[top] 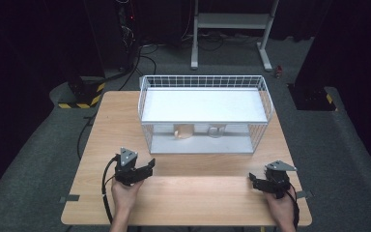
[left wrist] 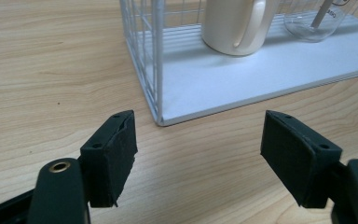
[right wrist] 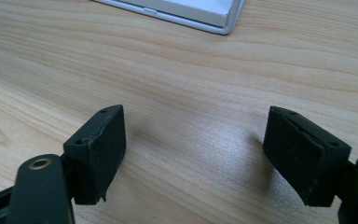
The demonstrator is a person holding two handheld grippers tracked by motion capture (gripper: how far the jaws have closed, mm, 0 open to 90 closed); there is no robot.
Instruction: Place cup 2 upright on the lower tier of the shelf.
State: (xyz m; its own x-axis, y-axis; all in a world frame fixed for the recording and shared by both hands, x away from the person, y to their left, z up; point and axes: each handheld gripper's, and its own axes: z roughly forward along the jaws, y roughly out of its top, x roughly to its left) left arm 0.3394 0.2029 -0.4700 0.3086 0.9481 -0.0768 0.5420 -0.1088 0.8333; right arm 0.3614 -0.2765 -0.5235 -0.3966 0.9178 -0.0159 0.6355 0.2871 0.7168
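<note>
A white wire rack (top: 202,81) with an upper shelf and a lower tray stands at the middle of the wooden table (top: 198,195). On the lower tray a cream mug (top: 182,131) stands upright, with a clear glass (top: 216,130) to its right. My left gripper (top: 149,165) hovers near the rack's front left corner, open and empty. In the left gripper view the mug (left wrist: 235,25) and glass (left wrist: 314,21) sit beyond the jaws of this gripper (left wrist: 198,154). My right gripper (top: 252,180) rests low at the table's front right, open, with bare wood between the pads of the gripper (right wrist: 193,154).
The rack's front corner (right wrist: 200,11) lies ahead of the right gripper. Off the table, on the grey floor, stand a white frame (top: 232,29), dark stands with yellow-black tape (top: 79,96) and trailing cables (top: 84,133). Bare wood stretches between the two hands.
</note>
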